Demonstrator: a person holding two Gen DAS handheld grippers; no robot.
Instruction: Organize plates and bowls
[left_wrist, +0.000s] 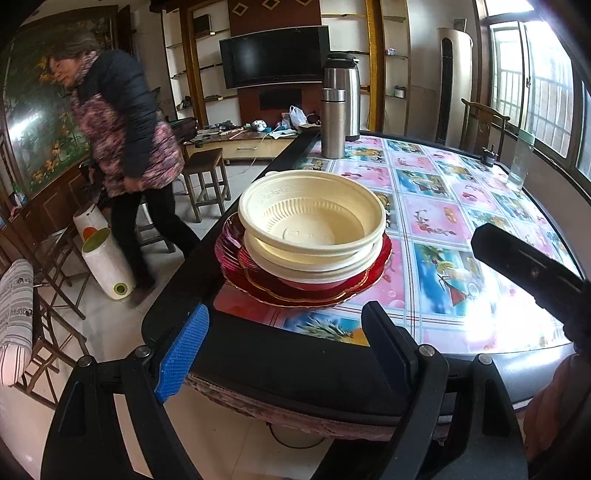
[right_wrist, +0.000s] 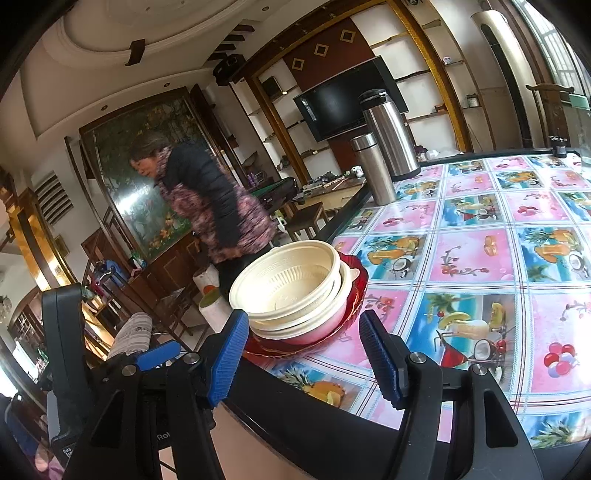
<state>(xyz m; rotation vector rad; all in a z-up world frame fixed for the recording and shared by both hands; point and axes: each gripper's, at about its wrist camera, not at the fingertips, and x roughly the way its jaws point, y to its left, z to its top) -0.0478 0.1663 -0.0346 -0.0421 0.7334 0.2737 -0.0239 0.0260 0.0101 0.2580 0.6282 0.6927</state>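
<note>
Flasks (left_wrist: 338, 107) far behind stacked bowls (left_wrist: 312, 225), passer-by (left_wrist: 122, 147) beside table (left_wrist: 461, 206)

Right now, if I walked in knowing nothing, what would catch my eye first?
Probably the stack near the table's edge: cream bowls nested on red plates, right in front of both open grippers, left and right. Next, the tablecloth with its pink and blue fruit squares, and two steel flasks standing at its far end. A person walks past beside the table.
</note>
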